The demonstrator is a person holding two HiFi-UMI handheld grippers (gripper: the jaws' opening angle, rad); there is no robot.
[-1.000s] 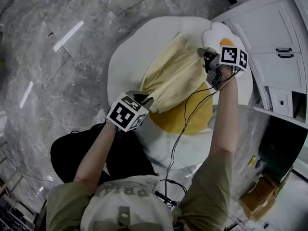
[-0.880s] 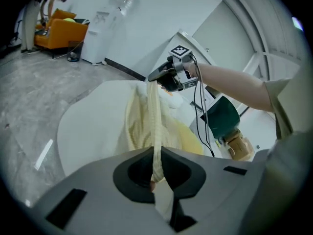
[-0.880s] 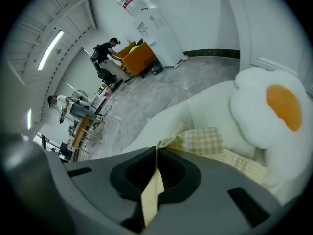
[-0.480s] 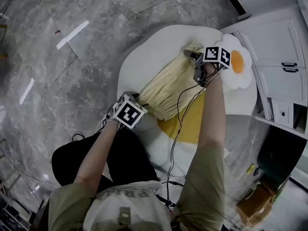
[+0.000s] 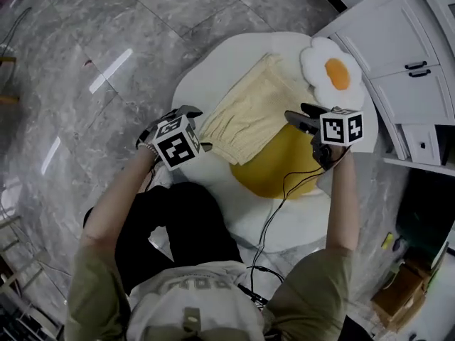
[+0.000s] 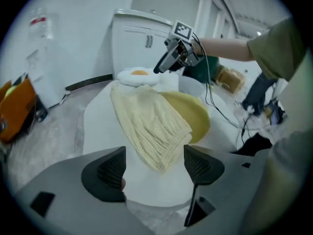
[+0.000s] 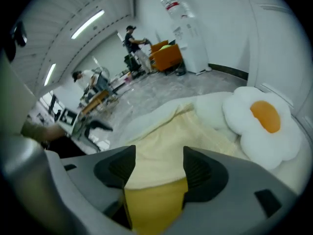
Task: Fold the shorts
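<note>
Two grippers, both let go: jaws just swung apart, pads pressing on nothing. Left gripper [image 6: 154, 164] left of centre in the head view, just beside the gathered near corner of the shorts [image 5: 249, 116]. In the left gripper view, that corner visible in the gap beyond the jaws, untouched. Right gripper [image 7: 155, 166] right of centre in the head view, hovering over the yellow yolk patch [image 5: 281, 168], just beside the right edge of the shorts. In the right gripper view, the cloth's edge and the yolk patch showing below the wide gap, clear of both pads. Shorts pale yellow and ribbed, lying flat as a long strip, slanting from the centre toward the upper right of the head view on the white egg-shaped rug [image 5: 206, 73], lower edge reaching the yolk patch. Small fried-egg cushion [image 5: 334, 73] at upper right, near the strip's far end; touching or not, unclear. White cabinet [image 5: 391, 41] along the right edge, grey marble floor [image 5: 106, 41] at upper left. Black cable [image 5: 274, 212] trailing from the right gripper toward lower centre.
</note>
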